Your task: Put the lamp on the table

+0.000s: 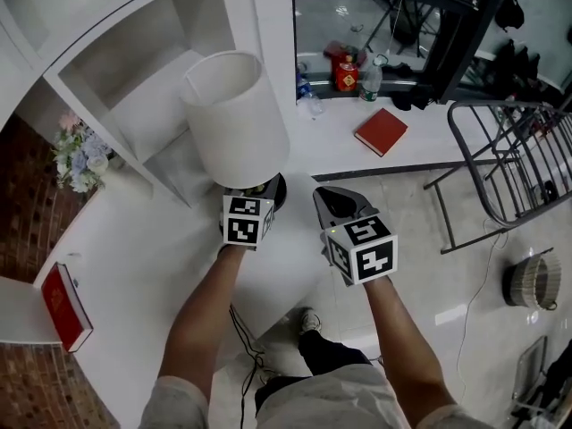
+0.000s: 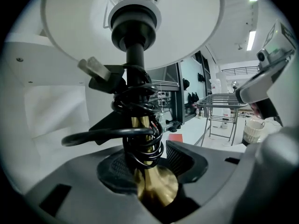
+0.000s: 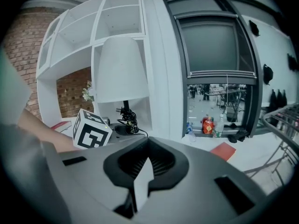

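Glossy brass lamp stem (image 2: 153, 186), matt white shade (image 1: 237, 114)

Lamp (image 1: 237, 119) before shelves (image 1: 134, 70), bottles (image 1: 371, 79) to its right

1 lamp (image 1: 234, 114), 2 red books (image 1: 380, 130) (image 1: 67, 307) (well apart), 1 bunch of flowers (image 1: 79, 155), 1 metal rack (image 1: 509, 159).

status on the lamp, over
Left tongs shut on lamp. Right tongs shut, empty. Lamp upright on table, cord coiled round it. Nothing in the way.
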Demonstrator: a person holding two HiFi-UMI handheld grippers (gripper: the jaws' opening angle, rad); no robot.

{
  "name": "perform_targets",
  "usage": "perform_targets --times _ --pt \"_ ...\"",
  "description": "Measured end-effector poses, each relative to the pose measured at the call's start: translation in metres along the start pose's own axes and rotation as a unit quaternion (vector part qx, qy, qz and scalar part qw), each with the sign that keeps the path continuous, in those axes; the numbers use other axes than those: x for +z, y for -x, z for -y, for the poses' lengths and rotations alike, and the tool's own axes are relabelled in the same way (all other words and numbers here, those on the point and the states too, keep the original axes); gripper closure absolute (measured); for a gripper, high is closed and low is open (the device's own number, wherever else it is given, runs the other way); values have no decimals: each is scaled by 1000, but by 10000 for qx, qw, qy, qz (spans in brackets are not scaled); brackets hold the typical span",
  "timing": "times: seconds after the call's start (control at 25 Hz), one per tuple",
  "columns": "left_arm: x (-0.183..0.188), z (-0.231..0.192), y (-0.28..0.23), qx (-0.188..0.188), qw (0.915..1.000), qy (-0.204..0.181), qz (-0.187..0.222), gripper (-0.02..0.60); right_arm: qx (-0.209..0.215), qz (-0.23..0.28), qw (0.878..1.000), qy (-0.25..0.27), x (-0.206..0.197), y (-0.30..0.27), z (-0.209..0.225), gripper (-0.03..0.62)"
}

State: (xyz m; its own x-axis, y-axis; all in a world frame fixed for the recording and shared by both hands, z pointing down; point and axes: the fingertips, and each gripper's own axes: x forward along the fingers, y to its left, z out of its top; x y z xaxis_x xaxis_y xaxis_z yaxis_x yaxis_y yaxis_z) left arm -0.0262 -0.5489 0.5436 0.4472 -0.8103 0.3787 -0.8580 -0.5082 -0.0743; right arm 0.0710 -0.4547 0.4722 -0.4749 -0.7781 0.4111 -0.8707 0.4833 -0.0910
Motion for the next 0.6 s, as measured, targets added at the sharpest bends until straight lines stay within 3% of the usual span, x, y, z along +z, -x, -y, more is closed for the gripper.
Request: perform_targets --times 0.6 --pt "-1 4 42 -19 9995 6 -326 383 -42 131 9999 -12 9 34 -19 589"
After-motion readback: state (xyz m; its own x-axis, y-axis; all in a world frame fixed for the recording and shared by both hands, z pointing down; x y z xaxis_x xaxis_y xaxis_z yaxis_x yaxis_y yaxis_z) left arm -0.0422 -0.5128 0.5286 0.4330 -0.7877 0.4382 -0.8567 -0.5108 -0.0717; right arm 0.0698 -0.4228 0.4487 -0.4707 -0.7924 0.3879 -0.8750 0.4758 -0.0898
